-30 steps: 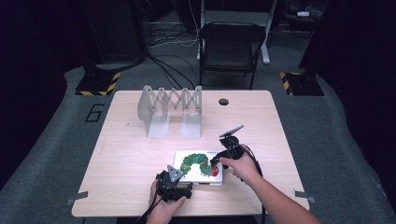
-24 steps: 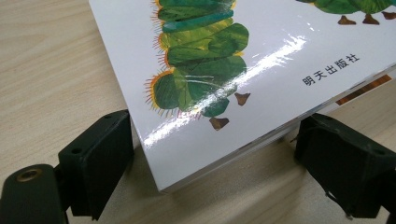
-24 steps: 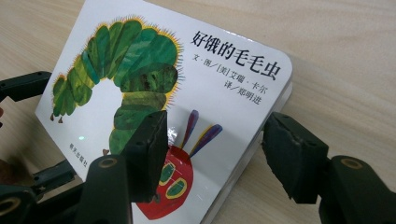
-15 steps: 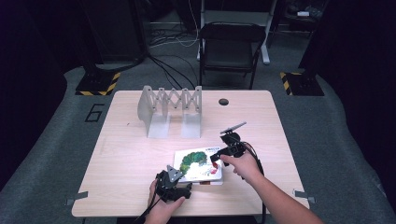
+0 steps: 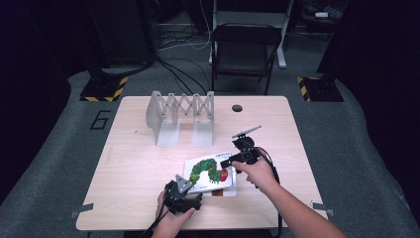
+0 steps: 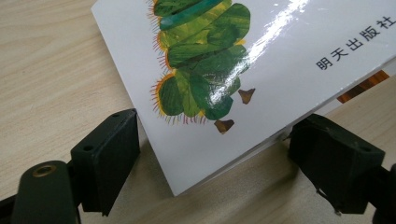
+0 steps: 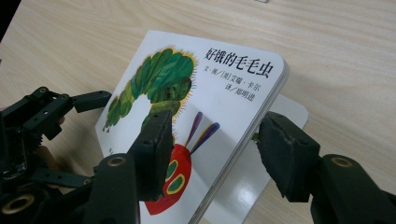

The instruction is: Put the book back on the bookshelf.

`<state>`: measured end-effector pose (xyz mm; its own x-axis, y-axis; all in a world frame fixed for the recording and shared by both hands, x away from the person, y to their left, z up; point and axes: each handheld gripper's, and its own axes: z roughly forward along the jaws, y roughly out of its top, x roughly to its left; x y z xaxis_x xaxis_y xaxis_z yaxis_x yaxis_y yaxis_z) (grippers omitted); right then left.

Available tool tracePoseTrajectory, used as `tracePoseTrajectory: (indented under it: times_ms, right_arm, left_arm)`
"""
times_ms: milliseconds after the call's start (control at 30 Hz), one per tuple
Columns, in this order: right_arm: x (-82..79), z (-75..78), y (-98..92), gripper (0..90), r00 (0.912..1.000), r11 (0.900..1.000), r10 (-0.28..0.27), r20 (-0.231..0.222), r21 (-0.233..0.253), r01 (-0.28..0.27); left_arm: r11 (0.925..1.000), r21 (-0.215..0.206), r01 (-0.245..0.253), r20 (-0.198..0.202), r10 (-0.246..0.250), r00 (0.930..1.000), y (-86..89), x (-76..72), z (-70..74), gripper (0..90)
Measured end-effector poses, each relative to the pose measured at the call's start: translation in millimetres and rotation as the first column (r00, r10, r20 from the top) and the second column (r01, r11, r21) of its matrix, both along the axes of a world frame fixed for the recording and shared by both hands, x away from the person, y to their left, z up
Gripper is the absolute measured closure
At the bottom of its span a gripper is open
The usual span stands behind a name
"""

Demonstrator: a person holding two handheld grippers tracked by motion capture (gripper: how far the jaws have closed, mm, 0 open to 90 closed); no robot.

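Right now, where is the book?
In the high view the book lies on the table's near edge, right of centre, between the left gripper and right gripper, well in front of the grey rack.

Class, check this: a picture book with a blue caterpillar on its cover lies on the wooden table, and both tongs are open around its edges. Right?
Not quite. The caterpillar is green, with a red head, as the right gripper view shows. The rest holds: the book lies on the table, and the left tongs and right tongs are open around its edges.
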<state>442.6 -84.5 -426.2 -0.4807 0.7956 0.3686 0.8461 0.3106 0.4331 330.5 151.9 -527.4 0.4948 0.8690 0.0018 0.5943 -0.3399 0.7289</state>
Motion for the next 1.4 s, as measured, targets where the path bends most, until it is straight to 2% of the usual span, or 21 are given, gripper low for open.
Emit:
tracePoseTrajectory:
  times_ms: [33, 100, 133, 200, 267, 367, 833, 1033, 1100, 1133, 1167, 1233, 1400]
  right_arm:
    - [-0.6, 0.1, 0.6, 48.6, 1.0000, 1.000, 0.003, -0.008, 0.010, -0.003]
    - [-2.7, -1.9, 4.3, 49.2, 0.9990, 0.998, 0.026, -0.036, 0.055, -0.024]
    - [-4.5, -2.0, 7.8, 47.9, 0.9986, 0.998, 0.040, -0.035, 0.051, -0.039]
    - [-6.4, -1.4, 13.2, 47.6, 0.9986, 0.998, 0.052, -0.006, 0.030, -0.052]
    - [-5.5, -1.0, 14.7, 48.3, 0.9983, 0.997, 0.056, -0.016, 0.048, -0.056]
    - [-4.9, -0.4, 16.5, 49.0, 0.9982, 0.998, 0.058, -0.015, 0.036, -0.057]
    - [-1.7, -5.2, 15.3, 47.0, 0.9972, 0.998, 0.067, -0.031, 0.002, -0.067]
    - [-1.7, -7.5, 16.8, 41.8, 0.9959, 0.996, 0.082, -0.036, -0.023, -0.083]
    - [-1.0, -9.0, 17.3, 40.6, 0.9951, 0.995, 0.094, -0.032, -0.013, -0.094]
    - [-1.0, -9.0, 17.7, 40.5, 0.9949, 0.996, 0.092, -0.042, -0.010, -0.092]
    - [0.2, -9.8, 15.9, 40.6, 0.9939, 0.994, 0.101, -0.043, -0.030, -0.103]
    - [1.0, -10.3, 15.2, 41.2, 0.9935, 0.995, 0.098, -0.057, -0.027, -0.100]
    - [4.5, -10.2, 11.1, 46.7, 0.9917, 0.996, 0.094, -0.087, 0.007, -0.094]
  left_arm:
    - [1.0000, -0.002, -0.004, 0.003, 0.004, 1.0000, 0.2, 0.2, 0.1, 17.9]
    - [0.9999, -0.012, -0.008, -0.010, 0.008, 0.9999, 0.8, 0.6, 1.1, 20.1]
    - [0.9997, -0.017, -0.017, 0.000, 0.017, 0.9999, 0.4, 0.8, 0.4, 20.2]
    - [0.9998, -0.015, -0.014, -0.001, 0.014, 0.9999, 0.7, 0.7, 0.4, 20.3]
    - [1.0000, -0.008, -0.006, -0.008, 0.006, 1.0000, 0.9, 0.5, 1.0, 20.3]
    - [1.0000, 0.008, 0.003, 0.004, -0.003, 1.0000, 1.2, 0.6, 0.6, 20.3]
    - [1.0000, 0.007, 0.007, 0.009, -0.007, 0.9999, 1.3, 0.6, 0.0, 20.2]
    - [0.9999, 0.009, 0.013, 0.007, -0.013, 0.9999, 1.8, 0.9, 0.3, 20.3]
    - [0.9999, 0.009, 0.014, 0.009, -0.014, 0.9999, 2.0, 0.8, 0.1, 20.4]
    - [0.9997, 0.008, 0.021, 0.005, -0.021, 0.9998, 2.6, 0.9, 0.3, 20.4]
    - [0.9997, 0.009, 0.022, 0.005, -0.022, 0.9997, 2.7, 0.9, 0.5, 20.5]
    - [0.9997, 0.008, 0.024, 0.006, -0.024, 0.9997, 2.9, 1.1, 0.4, 20.5]
    - [0.9997, -0.003, 0.023, 0.010, -0.023, 0.9997, 3.9, 1.1, 0.1, 21.6]
